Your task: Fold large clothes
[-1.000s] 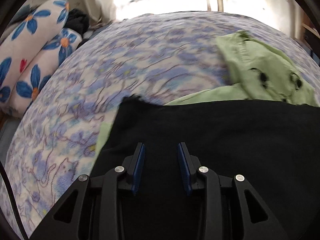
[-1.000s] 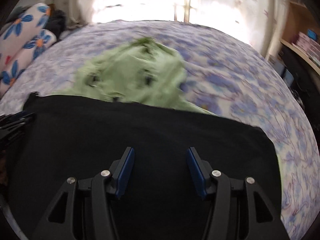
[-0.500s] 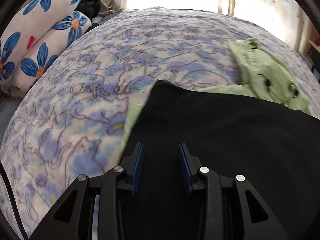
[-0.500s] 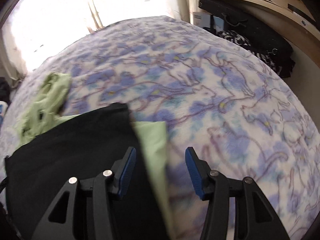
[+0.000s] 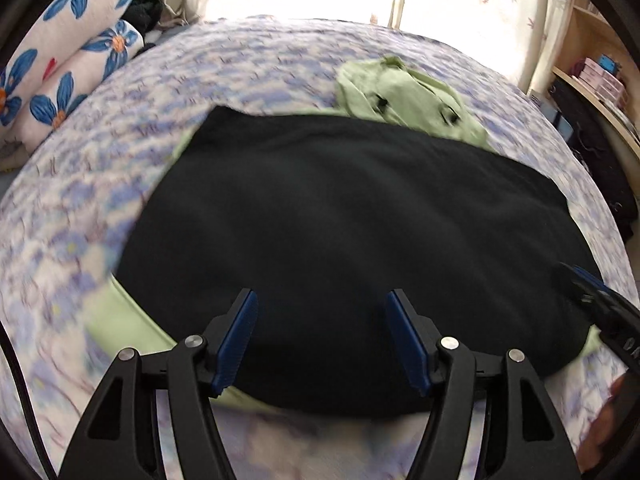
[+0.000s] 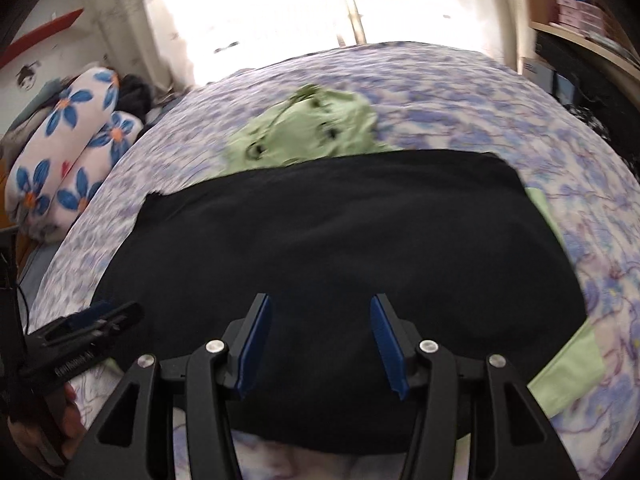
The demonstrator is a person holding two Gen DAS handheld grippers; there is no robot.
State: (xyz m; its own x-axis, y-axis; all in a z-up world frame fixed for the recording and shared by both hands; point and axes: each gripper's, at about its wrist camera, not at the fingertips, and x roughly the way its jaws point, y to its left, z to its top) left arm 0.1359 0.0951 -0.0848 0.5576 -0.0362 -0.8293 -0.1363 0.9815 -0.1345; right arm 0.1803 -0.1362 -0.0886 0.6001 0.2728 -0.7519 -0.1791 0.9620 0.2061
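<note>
left wrist view: the left gripper (image 5: 320,336) hangs with jaws spread and empty over the near edge of a black garment (image 5: 360,216), which is laid flat on a floral bedspread (image 5: 100,168), apparently for folding; a light green hooded garment (image 5: 400,92) peeks out beyond it

right wrist view: the right gripper (image 6: 318,340) is likewise released, gripping nothing, with the black garment (image 6: 340,240) directly ahead under its fingers and the left gripper (image 6: 88,320) at the cloth's left edge

a home bedroom: a bed under a blue-flowered bedspread (image 5: 248,64), rolled floral bedding (image 6: 68,140) at its side, a bright curtained window (image 6: 280,12) behind, and wooden shelves (image 5: 600,68) holding what look like small boxes.
</note>
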